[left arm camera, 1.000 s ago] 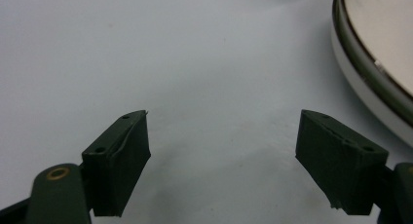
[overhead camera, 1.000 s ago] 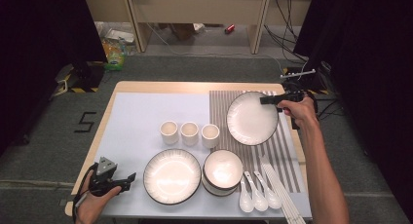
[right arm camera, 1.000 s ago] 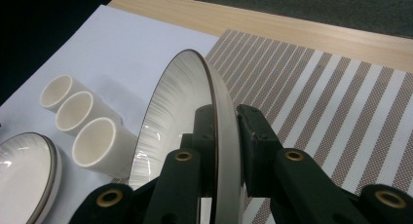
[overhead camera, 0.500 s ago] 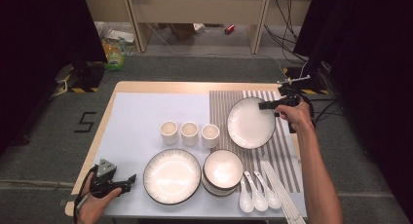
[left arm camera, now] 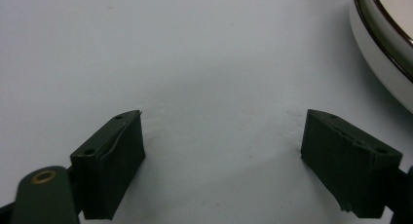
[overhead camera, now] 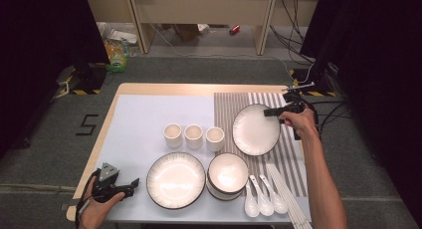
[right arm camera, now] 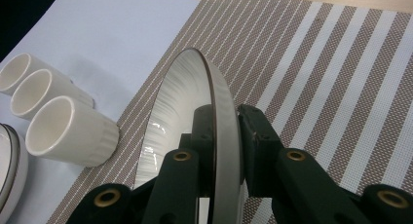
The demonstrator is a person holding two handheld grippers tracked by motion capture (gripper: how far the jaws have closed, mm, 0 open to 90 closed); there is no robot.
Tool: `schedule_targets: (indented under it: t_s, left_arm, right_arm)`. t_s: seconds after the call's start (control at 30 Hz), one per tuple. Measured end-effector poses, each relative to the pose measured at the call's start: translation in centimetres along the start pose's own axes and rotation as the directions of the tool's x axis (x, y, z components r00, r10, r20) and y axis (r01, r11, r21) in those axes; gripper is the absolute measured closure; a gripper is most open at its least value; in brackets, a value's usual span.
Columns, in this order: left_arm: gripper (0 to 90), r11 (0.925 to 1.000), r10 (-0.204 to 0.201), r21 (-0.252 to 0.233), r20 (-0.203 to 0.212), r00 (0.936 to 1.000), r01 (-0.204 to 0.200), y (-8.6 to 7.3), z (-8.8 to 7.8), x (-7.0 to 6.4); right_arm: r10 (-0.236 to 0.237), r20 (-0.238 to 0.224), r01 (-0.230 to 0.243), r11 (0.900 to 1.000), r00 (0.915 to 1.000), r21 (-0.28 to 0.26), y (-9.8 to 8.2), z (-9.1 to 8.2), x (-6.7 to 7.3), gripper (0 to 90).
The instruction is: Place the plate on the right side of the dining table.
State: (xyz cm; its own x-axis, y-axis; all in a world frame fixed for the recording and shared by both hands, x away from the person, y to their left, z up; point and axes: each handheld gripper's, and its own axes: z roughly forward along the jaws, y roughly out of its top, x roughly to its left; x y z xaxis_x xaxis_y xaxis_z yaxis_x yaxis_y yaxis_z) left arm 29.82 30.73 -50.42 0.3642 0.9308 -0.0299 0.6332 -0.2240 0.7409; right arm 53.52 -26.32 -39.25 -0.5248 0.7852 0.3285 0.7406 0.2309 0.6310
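Observation:
My right gripper [overhead camera: 271,112] is shut on the right rim of a white plate with a dark edge [overhead camera: 256,129], holding it over the striped placemat [overhead camera: 234,102]. In the right gripper view the jaws clamp the plate [right arm camera: 185,97] from both faces, my right gripper [right arm camera: 224,118] gripping its rim. Whether the plate touches the mat I cannot tell. My left gripper [overhead camera: 133,181] rests at the table's front left corner, open. Bare table lies between the jaws of my left gripper [left arm camera: 224,151], and the rim of a second white plate [left arm camera: 384,44] is just beyond.
Three white cups [overhead camera: 193,136] stand in a row mid-table. In front of them are a large plate [overhead camera: 175,179] and a stack of bowls [overhead camera: 227,174]. Spoons [overhead camera: 263,201] and pale chopsticks [overhead camera: 288,199] lie at the front right on the mat.
My right gripper has come down and slightly toward the person with the plate in its grip. The left gripper has stayed where it was.

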Motion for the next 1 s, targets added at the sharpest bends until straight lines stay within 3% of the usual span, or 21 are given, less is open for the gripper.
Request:
schedule_targets:
  t_s: [0.53, 1.0]
  left_arm:
    - [14.6, 1.0000, 0.002, -0.001, -0.006, 1.0000, -0.002, 0.0, 0.0, 0.0]
    - [14.6, 1.0000, 0.002, -0.001, -0.007, 1.0000, -0.002, 0.0, 0.0, -0.1]
  right_arm:
    - [0.034, 0.040, -0.036, 0.998, 0.9986, 0.054, -1.9, 0.1, -1.8, 81.5]
    - [0.065, 0.037, -0.067, 0.997, 0.9972, 0.047, -3.2, 0.3, -2.7, 80.2]
